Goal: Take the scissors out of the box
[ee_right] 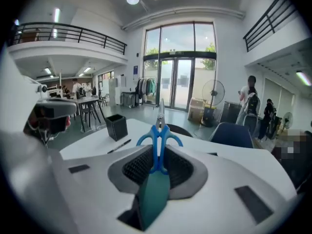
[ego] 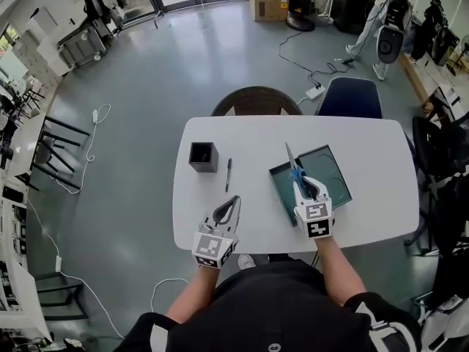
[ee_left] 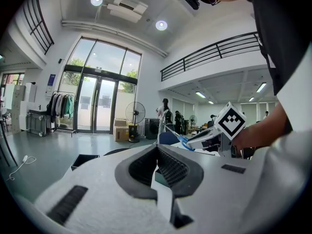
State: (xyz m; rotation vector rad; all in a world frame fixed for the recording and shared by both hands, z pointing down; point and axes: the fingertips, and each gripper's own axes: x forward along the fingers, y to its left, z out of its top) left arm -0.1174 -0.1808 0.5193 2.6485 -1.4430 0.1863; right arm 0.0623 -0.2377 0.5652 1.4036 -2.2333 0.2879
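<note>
Scissors (ego: 295,171) with blue handles and silver blades hang above the open teal box (ego: 335,169) at the right of the white table (ego: 242,134). My right gripper (ego: 305,187) is shut on their handles, with the blades pointing away from me. In the right gripper view the blue handle loops of the scissors (ee_right: 158,136) stick out past the right gripper (ee_right: 158,155). Near the table's front edge my left gripper (ego: 233,201) rests with its jaws together and nothing in them. From the left gripper (ee_left: 157,148) I see the lifted scissors (ee_left: 183,140) to the right.
A black square pen holder (ego: 203,156) and a black pen (ego: 229,174) lie left of the box. A brown chair (ego: 256,100) and a blue chair (ego: 352,97) stand at the table's far side. Cables cross the floor beyond, where a person (ego: 381,6) stands.
</note>
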